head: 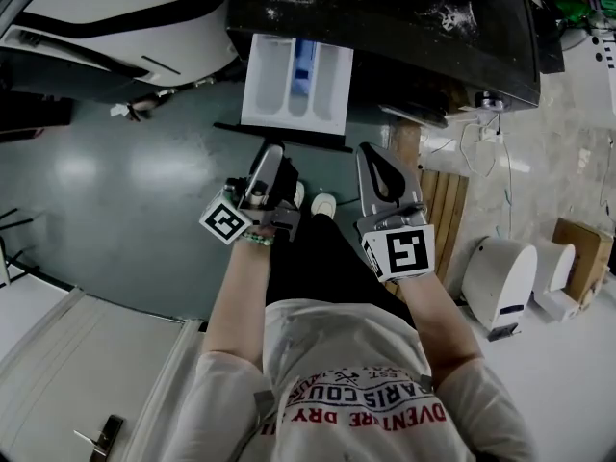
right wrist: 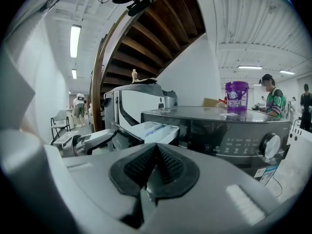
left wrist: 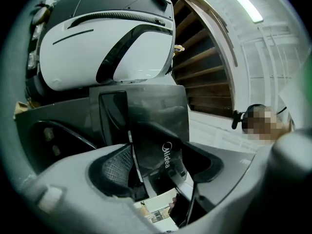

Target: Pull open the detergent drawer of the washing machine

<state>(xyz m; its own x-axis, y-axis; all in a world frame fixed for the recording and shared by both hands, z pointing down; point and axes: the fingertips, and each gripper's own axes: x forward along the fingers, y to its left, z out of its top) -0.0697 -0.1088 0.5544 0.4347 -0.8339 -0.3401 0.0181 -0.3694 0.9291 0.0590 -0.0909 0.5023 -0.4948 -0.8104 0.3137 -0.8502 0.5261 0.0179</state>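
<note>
The dark washing machine (head: 404, 27) fills the top of the head view, and its white detergent drawer (head: 274, 85) stands pulled far out toward me. My left gripper (head: 272, 157) is at the drawer's dark front panel (head: 289, 139). In the left gripper view that panel (left wrist: 156, 121), printed "Midea", stands between the widely parted jaws of my left gripper (left wrist: 156, 165), with a gap on the right side. My right gripper (head: 377, 162) hangs beside it, apart from the drawer. Its pads meet with nothing between them (right wrist: 155, 167), and the open drawer (right wrist: 156, 130) shows beyond.
A white and black appliance (head: 106, 17) stands left of the washing machine. A purple bottle (right wrist: 237, 96) sits on the machine's top. Wooden slats (head: 445, 210) and a white device (head: 499, 277) lie on the floor at right. A staircase (left wrist: 204, 72) rises behind.
</note>
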